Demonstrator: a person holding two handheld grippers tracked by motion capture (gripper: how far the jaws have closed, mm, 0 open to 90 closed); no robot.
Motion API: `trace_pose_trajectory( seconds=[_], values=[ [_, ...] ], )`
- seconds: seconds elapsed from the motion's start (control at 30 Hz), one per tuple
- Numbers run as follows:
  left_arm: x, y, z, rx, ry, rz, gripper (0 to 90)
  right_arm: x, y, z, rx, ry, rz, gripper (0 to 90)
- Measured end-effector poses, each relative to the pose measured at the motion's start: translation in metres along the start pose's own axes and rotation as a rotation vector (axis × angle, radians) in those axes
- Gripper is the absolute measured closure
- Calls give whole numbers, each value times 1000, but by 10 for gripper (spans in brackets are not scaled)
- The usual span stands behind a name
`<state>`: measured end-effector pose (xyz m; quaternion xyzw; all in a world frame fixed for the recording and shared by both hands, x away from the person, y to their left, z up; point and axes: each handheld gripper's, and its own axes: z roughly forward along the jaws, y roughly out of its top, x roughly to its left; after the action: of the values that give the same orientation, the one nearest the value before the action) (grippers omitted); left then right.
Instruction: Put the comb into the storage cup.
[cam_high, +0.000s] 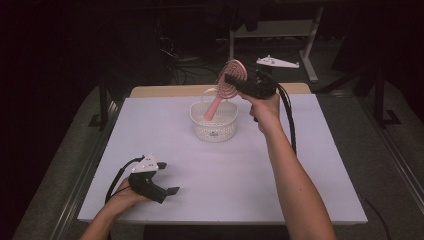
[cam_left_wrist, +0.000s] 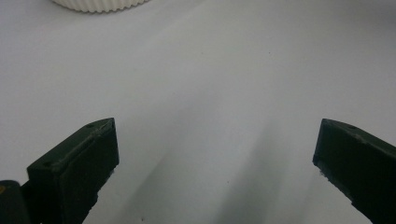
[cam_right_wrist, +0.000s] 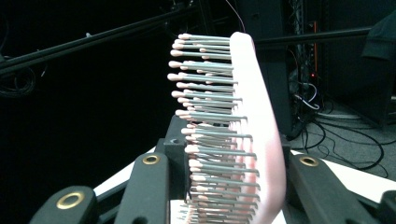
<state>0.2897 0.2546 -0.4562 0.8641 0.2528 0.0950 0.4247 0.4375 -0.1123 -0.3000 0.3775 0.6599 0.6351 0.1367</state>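
We see the white table (cam_high: 165, 130) first, with the white ribbed basket (cam_high: 214, 123) near its centre, toward twelve o'clock. Our right gripper (cam_high: 231, 80) clamps its jaws on the head of the pink hairbrush (cam_high: 225, 89), held over the basket; its long axis slants, head at one o'clock, handle tip at seven o'clock inside the rim. At seven o'clock our left gripper (cam_high: 169, 177) rests with jaws wide, nothing between them.
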Motion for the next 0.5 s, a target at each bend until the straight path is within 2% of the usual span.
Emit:
trace_pose_trajectory(
  seconds=[0.5],
  values=[
    [1,-1,1,12,-6,-10,0,-5,-22,30,44,-10,24,628]
  ],
)
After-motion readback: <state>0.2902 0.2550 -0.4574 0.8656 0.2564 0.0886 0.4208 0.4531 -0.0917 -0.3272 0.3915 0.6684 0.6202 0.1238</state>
